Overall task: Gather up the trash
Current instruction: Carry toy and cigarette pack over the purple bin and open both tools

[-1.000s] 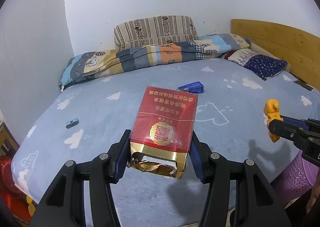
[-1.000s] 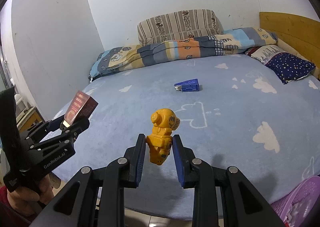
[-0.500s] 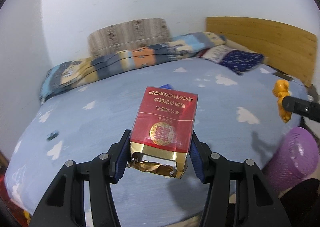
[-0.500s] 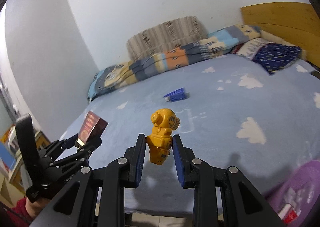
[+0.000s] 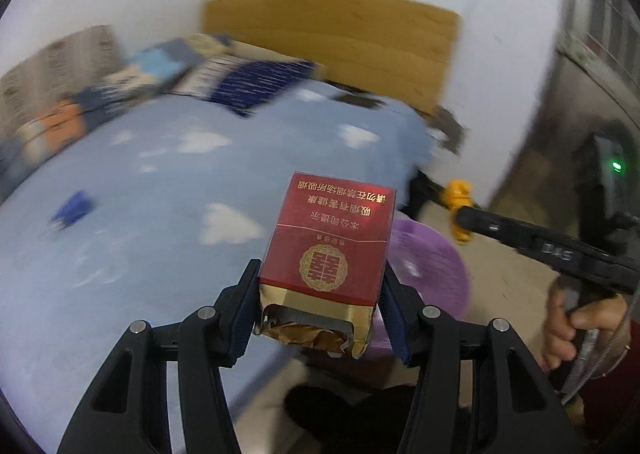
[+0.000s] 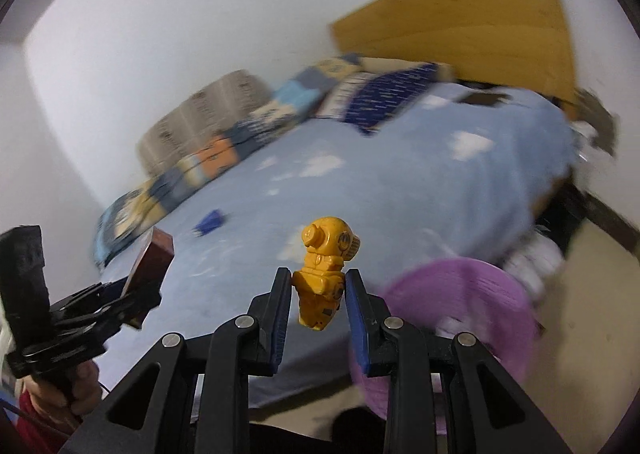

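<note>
Left gripper [image 5: 320, 294]: jaws clamped on red cigarette pack [image 5: 328, 246], held above bed edge. Right gripper [image 6: 318, 294]: jaws gripping yellow toy robot [image 6: 324, 274]. Purple basket [image 6: 480, 294]: on floor beside bed [image 6: 400, 194]. Blue box [image 5: 72, 210]: on bed

both grippers swung right, purple basket [image 6: 480, 294] nearer

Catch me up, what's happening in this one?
A person is collecting trash off a bed with a handheld gripper in each hand. The left gripper is shut on a torn-open red cigarette pack; the right gripper is shut on a small yellow robot figure. Both hang near a purple basket beside the bed. A small blue box lies on the sheet, uncollected.
</note>
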Available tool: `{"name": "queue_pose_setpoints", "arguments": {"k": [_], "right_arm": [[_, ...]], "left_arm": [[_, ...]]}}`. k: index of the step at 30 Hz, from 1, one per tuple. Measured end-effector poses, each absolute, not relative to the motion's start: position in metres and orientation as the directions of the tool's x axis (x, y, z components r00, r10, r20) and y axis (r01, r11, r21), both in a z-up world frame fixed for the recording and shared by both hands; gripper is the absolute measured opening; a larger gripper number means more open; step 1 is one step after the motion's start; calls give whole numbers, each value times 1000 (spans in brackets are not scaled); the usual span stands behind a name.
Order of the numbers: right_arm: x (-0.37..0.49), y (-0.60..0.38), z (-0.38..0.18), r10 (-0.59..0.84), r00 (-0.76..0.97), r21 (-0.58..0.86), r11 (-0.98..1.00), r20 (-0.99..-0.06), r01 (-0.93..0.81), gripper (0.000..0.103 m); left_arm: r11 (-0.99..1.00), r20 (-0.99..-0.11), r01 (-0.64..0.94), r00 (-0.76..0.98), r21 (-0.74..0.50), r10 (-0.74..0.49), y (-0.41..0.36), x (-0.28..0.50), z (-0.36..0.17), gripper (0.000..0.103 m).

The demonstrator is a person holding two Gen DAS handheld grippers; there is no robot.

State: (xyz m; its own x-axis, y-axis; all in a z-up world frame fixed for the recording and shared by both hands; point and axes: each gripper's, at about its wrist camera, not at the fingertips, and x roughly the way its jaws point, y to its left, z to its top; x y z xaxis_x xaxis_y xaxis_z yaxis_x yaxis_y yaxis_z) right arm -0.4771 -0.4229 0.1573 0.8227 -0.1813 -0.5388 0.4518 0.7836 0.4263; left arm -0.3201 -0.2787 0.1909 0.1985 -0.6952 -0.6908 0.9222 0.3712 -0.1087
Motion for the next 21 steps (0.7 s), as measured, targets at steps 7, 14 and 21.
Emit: {"name": "queue_pose_setpoints", "arguments": {"k": [7,14,21], "right_arm": [[-508,-466,126,-238,764,461,677,-600,573,29],[-526,-482,122,-315,717,442,614,-622,654,50],[-529,-445,152,-517,590,223,605,-620,764,77]], "left_arm": [[216,-776,969,42,-122,-630,-364,-353,168,57],[255,-764,959,75,-121,-641,-368,-348,170,68],[424,-651,906,321,-1,-688,-286,-343,194,89]]}}
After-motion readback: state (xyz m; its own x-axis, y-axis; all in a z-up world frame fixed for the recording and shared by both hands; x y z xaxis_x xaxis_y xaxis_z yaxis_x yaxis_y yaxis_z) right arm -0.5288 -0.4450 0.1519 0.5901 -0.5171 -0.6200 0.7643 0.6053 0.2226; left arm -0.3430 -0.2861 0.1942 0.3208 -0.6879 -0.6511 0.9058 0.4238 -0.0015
